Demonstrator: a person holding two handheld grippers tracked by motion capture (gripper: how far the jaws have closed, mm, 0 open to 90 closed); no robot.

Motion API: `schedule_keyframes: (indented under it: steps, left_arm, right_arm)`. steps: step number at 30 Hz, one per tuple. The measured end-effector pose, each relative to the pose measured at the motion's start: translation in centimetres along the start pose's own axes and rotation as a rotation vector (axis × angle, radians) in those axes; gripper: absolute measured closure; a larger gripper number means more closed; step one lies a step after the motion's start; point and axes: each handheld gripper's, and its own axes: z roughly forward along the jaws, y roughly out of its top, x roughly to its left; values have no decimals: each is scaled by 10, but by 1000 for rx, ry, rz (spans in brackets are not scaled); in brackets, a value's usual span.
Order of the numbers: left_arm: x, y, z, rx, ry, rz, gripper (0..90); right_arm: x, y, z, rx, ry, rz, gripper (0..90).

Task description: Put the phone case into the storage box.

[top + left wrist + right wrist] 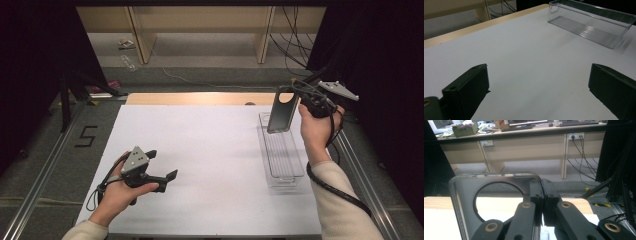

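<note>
I see a white table sheet (200, 165) over a wooden tabletop (200, 98). Beyond it stand pale wooden desks (200, 22) with cables (292, 42) hanging. A "5" mark (86, 136) sits on the grey floor at left.

phone case (466, 202): bottom part ran off the lower edge of the right gripper view, and the black jaws covered its right edge where they pinched it
clear tray (599, 27): far right end got cut by the frame in the left gripper view, near corner was smeared with blur
left gripper (539, 92): both jaws were chopped by the bottom edge, right one by the side too
stuff on the far desk (464, 128): too small and cluttered to make out
right gripper (295, 102): fingertips sat behind the case in the high view
</note>
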Motion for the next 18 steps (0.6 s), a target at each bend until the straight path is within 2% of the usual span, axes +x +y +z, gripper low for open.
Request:
schedule_keyframes:
  steps: [18]
  left_arm:
    - [0,0,0,0,-1,-1,29]
  right_arm:
    - [-1,2,7,13,-5,-1,888]
